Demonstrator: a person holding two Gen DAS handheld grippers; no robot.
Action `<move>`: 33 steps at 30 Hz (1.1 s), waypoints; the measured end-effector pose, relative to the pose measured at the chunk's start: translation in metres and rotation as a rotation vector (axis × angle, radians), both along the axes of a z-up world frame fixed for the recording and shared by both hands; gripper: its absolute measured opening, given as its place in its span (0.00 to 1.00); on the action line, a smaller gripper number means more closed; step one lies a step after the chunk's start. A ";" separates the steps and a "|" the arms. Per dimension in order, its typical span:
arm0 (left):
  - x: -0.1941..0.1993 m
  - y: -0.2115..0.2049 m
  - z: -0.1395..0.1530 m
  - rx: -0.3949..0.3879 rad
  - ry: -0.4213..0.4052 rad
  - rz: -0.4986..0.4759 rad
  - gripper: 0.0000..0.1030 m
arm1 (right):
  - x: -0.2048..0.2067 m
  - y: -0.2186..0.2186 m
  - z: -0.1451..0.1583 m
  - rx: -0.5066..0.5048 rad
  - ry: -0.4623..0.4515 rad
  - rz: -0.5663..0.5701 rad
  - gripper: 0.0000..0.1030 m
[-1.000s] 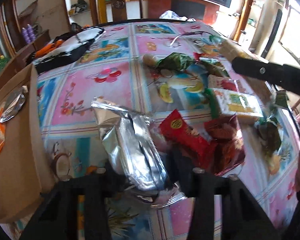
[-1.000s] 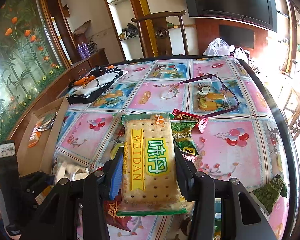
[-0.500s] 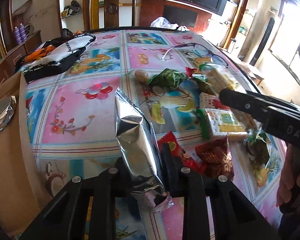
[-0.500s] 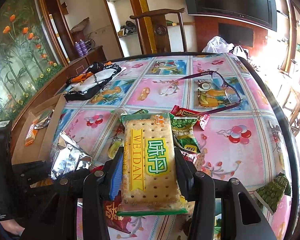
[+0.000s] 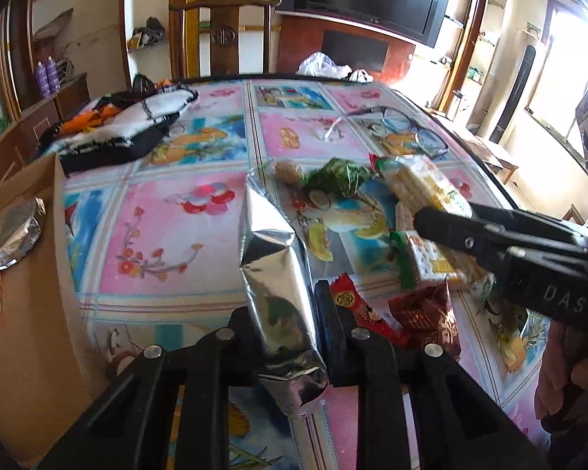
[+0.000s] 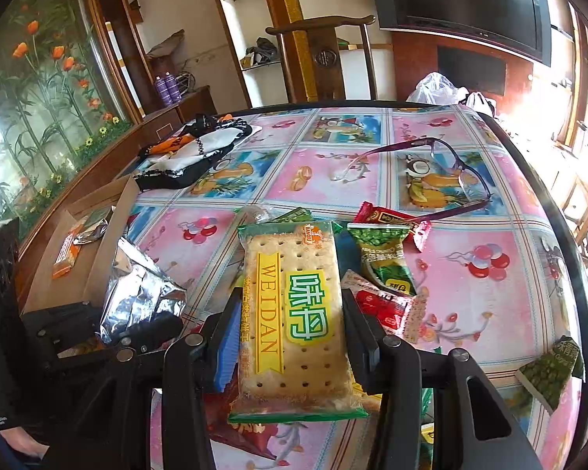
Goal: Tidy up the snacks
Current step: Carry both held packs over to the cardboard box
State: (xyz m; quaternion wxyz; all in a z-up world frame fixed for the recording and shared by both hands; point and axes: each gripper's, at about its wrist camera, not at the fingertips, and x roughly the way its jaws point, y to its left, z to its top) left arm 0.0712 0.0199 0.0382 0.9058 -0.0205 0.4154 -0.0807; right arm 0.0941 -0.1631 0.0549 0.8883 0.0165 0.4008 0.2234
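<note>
My left gripper (image 5: 284,313) is shut on a silver foil snack pack (image 5: 274,274) and holds it upright above the table; the pack also shows in the right wrist view (image 6: 137,293). My right gripper (image 6: 290,321) is shut on a WEIDAN cracker pack (image 6: 294,313), seen from the side in the left wrist view (image 5: 423,192). A brown cardboard box (image 5: 31,293) stands at the left with a silver pack (image 5: 15,231) and an orange pack (image 6: 66,254) in it. Loose snacks lie between: red packs (image 5: 423,313), green pea packs (image 6: 384,254), another cracker pack (image 5: 427,262).
Purple glasses (image 6: 443,172) lie on the flowered tablecloth (image 5: 168,227) beyond the snacks. A black, white and orange cloth bundle (image 5: 125,129) lies at the far left. A wooden chair (image 5: 223,31) stands behind the table. A green pack (image 6: 548,368) lies near the right edge.
My left gripper has lifted the silver pack off the snack pile and turned it upright. The right gripper still holds the cracker pack, nearly unmoved.
</note>
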 end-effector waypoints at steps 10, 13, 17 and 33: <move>-0.003 0.006 0.007 -0.009 -0.032 0.015 0.20 | -0.006 0.016 -0.003 -0.017 -0.010 0.030 0.49; -0.004 0.007 0.010 -0.006 -0.043 0.020 0.20 | -0.008 0.020 -0.004 -0.021 -0.013 0.043 0.49; -0.006 0.007 0.011 0.004 -0.054 0.027 0.20 | -0.010 0.023 -0.004 -0.020 -0.016 0.050 0.49; -0.010 0.009 0.019 0.018 -0.096 0.043 0.20 | -0.011 0.022 -0.005 -0.021 -0.019 0.030 0.49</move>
